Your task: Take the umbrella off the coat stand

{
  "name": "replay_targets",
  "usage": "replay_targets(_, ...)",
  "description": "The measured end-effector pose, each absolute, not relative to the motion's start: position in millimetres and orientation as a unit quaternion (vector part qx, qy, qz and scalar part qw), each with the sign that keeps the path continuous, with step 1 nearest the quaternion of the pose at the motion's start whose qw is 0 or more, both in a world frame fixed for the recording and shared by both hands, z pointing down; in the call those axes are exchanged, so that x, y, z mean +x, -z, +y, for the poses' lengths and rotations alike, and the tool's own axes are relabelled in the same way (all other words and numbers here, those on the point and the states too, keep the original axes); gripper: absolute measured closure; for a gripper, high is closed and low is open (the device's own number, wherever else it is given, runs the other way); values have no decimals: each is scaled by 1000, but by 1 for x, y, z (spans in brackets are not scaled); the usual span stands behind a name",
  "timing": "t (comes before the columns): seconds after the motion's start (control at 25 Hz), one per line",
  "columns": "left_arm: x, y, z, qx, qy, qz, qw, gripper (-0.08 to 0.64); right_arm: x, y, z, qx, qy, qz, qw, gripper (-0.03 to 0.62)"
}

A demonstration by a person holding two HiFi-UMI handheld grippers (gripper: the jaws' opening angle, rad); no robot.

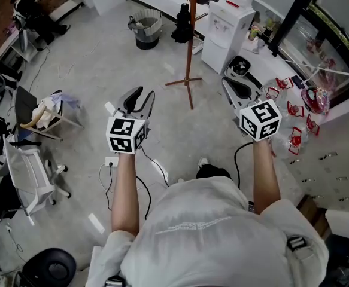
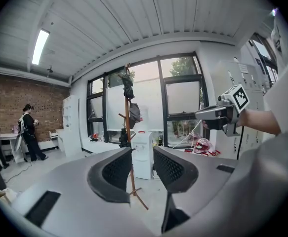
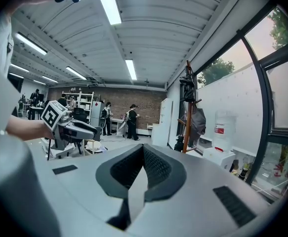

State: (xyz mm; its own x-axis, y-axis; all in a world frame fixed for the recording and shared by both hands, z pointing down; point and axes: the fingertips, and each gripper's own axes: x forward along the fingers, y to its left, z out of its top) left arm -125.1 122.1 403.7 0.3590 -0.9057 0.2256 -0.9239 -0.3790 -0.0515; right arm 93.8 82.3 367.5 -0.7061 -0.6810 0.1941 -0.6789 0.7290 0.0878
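Fingers (image 2: 115, 176) on your left gripper (image 2: 143, 153) stood apart. Nothing was between them, only open air, with the stand's pole showing through the gap. Over on your right gripper (image 3: 143, 151), the fingers (image 3: 159, 171) were together at the tips with nothing caught in them.

In the head view, both arms were stretched out ahead of you. The left gripper (image 1: 143, 96) sat left of centre and the right gripper (image 1: 228, 84) right of centre. The stand (image 1: 190, 40) rose at top centre, in line with the gap between them and well apart from both. Its wooden legs were splayed on the grey floor.

In the left gripper view the stand (image 2: 130, 174) stood dead centre. A slim dark bundle hung at its very top, and that looked like the umbrella (image 2: 128, 85), though I couldn't be sure at that range. A grey bag (image 2: 135, 115) hung just below it on the right side of the pole, and another dark item (image 2: 124, 138) hung lower on the left.

In the right gripper view the stand (image 3: 187, 113) sat right of centre against the bright window, loaded the same way.

A white water dispenser (image 1: 225, 26) stood just right of the pole in the head view, and a bin (image 1: 145, 30) sat to the pole's left. People (image 3: 132, 120) stood far back by the brick wall.
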Motion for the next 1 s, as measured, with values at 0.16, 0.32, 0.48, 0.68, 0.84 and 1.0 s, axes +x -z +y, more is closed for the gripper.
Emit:
replay_targets(0.16,-135,-405,110,819,-102,-563,41,413,85,-371,67,366,-1,-925,101,568)
replay_targets(0.32,-138,-417,85,818,-108,-562,61,414,82,-386,38,365,-11,-925,102,568)
replay_targets(0.48,-142,-422,39,814,-111,-565,72,414,77,-392,-13,360,-7,-928,98,568)
replay_targets(0.68,-142,-410,-36,805,-107,-580,64,414,72,-390,-91,352,6,-931,99,568)
replay_targets(0.84,-137,-407,-90,802,-113,-582,64,414,75,-395,-149,344,-5,-934,94,568)
replay_targets(1.0,-126,-417,-139,803,-130,-575,82,414,84,-407,-202,343,-28,-935,88,568)
